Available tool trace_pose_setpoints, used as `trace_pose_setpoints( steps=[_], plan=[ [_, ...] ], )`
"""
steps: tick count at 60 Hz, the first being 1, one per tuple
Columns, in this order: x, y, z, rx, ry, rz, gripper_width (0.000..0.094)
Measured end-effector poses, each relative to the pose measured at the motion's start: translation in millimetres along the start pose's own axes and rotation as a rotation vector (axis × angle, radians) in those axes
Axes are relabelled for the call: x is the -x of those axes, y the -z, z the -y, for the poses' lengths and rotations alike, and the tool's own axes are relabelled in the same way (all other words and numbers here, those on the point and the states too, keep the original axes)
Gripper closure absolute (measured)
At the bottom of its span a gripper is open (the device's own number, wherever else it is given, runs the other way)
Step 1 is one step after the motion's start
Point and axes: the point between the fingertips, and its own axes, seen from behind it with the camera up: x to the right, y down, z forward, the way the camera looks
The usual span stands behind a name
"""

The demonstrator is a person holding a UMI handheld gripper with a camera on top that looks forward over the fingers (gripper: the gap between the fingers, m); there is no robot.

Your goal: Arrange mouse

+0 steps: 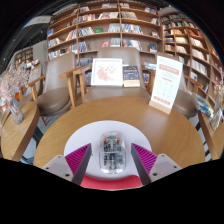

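— Between the fingers (111, 160)?
— A computer mouse (111, 149), pale silvery-grey, rounded and glossy, darker band down its middle. Lying on a round white mat (110, 131) near the close edge of the table (70, 120).
— Held or loose?
— Cannot tell for sure. Magenta pads (77, 155) set close against both flanks of the mouse, fingers only partly spread, yet contact on either side not clear; mouse resting on the mat all the same.
— Table itself?
— Round, warm brown wood, smooth with a soft sheen. A second wooden surface (16, 135) off to one side, curved edge.
— Beyond the mouse?
— Wooden chair (77, 84) with slatted back at the far rim. Upright placard (106, 71), white with a reddish picture, standing at the far edge; a darker smaller card (132, 76) just beside it. A tall white sign (165, 83) with orange print, tilted, near the other rim.
— Background?
— Wooden bookshelves (105, 30), long tiers packed with book spines, curving across the whole back.
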Motion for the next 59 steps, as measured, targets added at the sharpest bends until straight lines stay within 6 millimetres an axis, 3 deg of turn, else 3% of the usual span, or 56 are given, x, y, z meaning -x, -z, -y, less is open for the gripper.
trace_pose_setpoints(
  steps=[2, 6, 14, 23, 31, 42, 59],
  plan=[
    [0, 8, 4, -0.011, -0.002, 0.000, 0.0072],
    [-5, 37, 9, -0.028, 0.001, -0.016, 0.0095],
    [-17, 127, 6, -0.070, -0.012, -0.044, 0.0091],
    [-22, 235, -31, -0.073, -0.027, -0.036, 0.0089],
    [-44, 302, -74, -0.066, 0.040, -0.077, 0.0087],
    [-62, 340, -117, -0.044, 0.069, -0.109, 0.0085],
    [-67, 355, -123, -0.079, 0.076, -0.108, 0.0083]
  ],
)
